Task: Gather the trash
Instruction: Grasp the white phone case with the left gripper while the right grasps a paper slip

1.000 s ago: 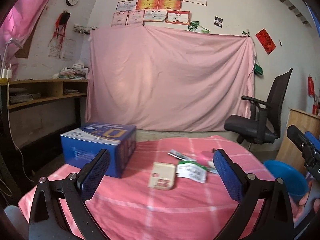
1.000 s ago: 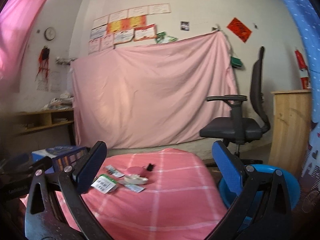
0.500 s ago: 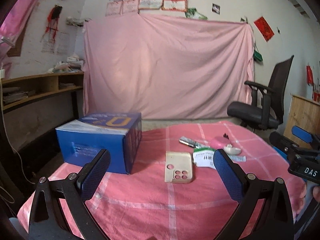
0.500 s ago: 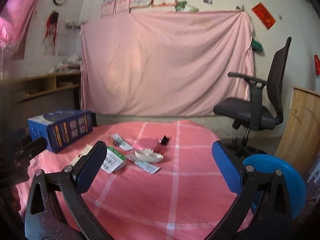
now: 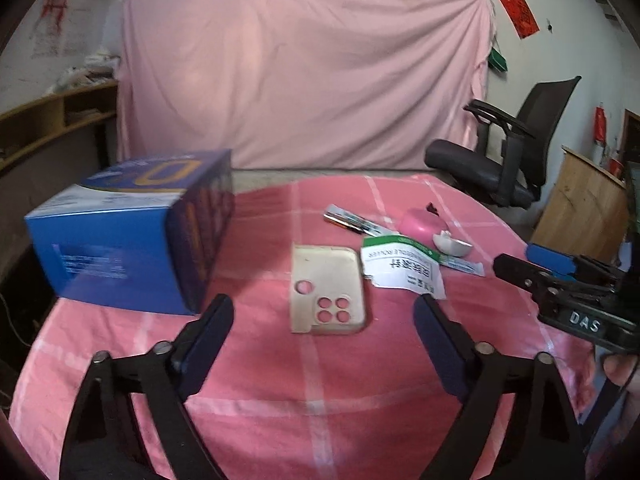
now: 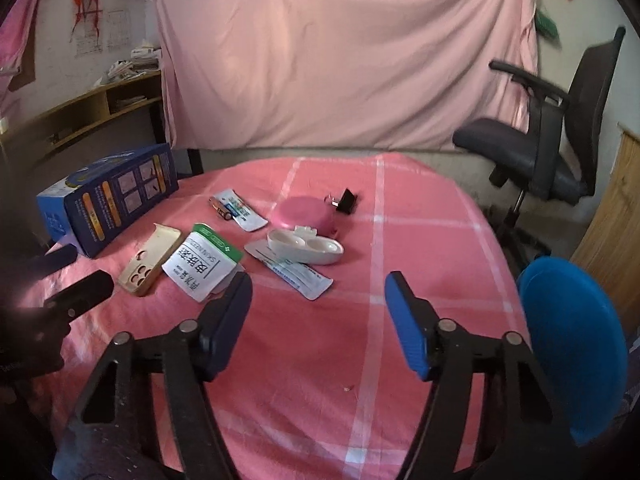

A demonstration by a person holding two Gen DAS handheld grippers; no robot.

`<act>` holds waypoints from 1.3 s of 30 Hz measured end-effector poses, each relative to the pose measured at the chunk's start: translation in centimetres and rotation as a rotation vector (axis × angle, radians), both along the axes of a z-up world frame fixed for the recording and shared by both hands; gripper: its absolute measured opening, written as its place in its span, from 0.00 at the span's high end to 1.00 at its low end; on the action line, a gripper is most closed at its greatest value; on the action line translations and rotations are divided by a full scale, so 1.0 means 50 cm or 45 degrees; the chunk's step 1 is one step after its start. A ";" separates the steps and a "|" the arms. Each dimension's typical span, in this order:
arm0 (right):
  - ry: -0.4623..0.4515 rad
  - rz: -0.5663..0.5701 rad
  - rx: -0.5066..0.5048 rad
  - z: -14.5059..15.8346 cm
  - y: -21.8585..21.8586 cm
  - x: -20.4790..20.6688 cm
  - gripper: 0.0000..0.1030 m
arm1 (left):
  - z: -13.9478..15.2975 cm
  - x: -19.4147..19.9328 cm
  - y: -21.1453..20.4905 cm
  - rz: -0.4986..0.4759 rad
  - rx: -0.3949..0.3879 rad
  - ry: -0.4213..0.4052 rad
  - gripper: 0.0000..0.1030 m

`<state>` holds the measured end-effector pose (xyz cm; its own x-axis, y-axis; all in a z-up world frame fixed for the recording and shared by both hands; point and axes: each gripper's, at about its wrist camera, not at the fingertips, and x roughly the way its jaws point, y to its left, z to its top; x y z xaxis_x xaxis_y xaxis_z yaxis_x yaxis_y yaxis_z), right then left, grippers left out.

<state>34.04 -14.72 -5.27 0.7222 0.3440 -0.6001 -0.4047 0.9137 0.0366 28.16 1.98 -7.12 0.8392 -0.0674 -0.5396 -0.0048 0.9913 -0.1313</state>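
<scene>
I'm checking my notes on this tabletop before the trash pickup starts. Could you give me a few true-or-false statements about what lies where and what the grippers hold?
1. The phone case lies flat on the pink tablecloth. True.
2. The left gripper is clamped on the phone case. False: its fingers stand apart with nothing between them.
3. The blue box sits at the left of the table. True.
4. The right gripper holds the white two-well case. False: it is empty; the case lies on the cloth.
5. The blue basin stands on the table. False: it is beside the table's right edge.
</scene>
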 end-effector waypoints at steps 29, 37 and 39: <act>0.220 0.200 -0.080 -0.047 0.049 0.081 0.50 | -0.028 0.052 -0.026 -0.105 0.045 0.186 0.65; 0.212 0.219 -0.034 -0.044 0.041 0.065 0.52 | -0.023 0.050 -0.044 -0.137 0.110 0.152 0.65; 0.202 0.218 -0.025 -0.042 0.040 0.061 0.52 | -0.022 0.052 -0.049 -0.157 0.122 0.149 0.65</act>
<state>37.07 -12.72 -7.37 0.5506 0.4406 -0.7090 -0.5445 0.8333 0.0950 30.77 -0.46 -8.20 0.7589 -0.1093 -0.6420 0.1076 0.9933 -0.0419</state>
